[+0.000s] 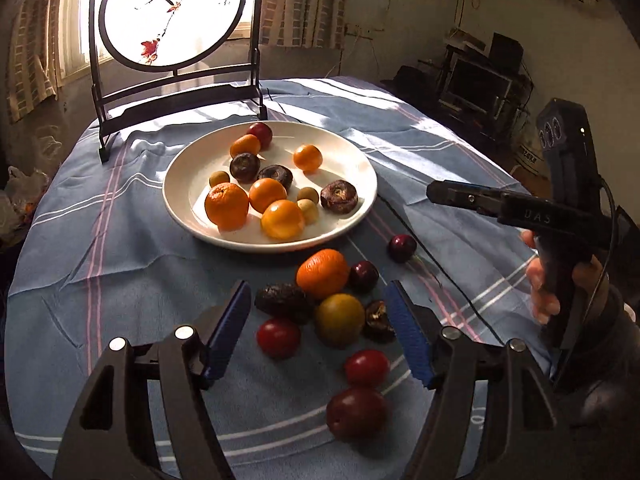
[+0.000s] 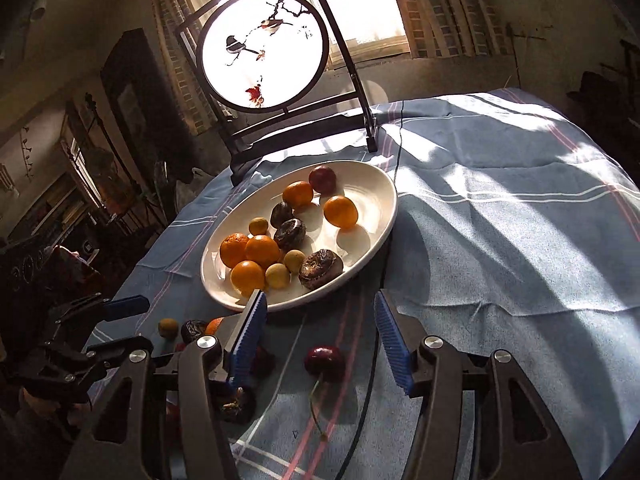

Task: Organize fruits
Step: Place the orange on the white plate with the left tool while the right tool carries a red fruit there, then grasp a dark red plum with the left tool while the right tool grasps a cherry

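The left hand-held gripper (image 1: 320,328) is hovering with its ribbed blue pads spread wide, gripping nothing, over a loose cluster of fruit lying on the bench (image 1: 120,248). Between its fingers are sitting a wrinkled dark fruit (image 1: 284,299), a glossy red tomato (image 1: 278,337), a dimpled orange (image 1: 322,273) and a dull yellow-green round fruit (image 1: 340,319); near it, a smooth dark plum (image 1: 356,412) is lying closest to the camera.

Far of this cluster, a round white glazed plate (image 1: 352,152) is holding smooth oranges (image 1: 226,205), small pale tan balls (image 1: 308,194), shrivelled brown fruits (image 1: 339,196) and one dark red fruit (image 1: 260,133) at its far rim.

To the right, the right hand-held gripper (image 2: 318,344) is also standing open and empty. A shiny dark cherry (image 2: 324,362) with a long stem is lying between its fingers on the cloth, near the plate's (image 2: 372,184) near edge.

A blue woven cloth (image 2: 500,240) with white and pink stripes is covering the bench. A round translucent screen (image 1: 172,12) painted with birds is standing at the far side.
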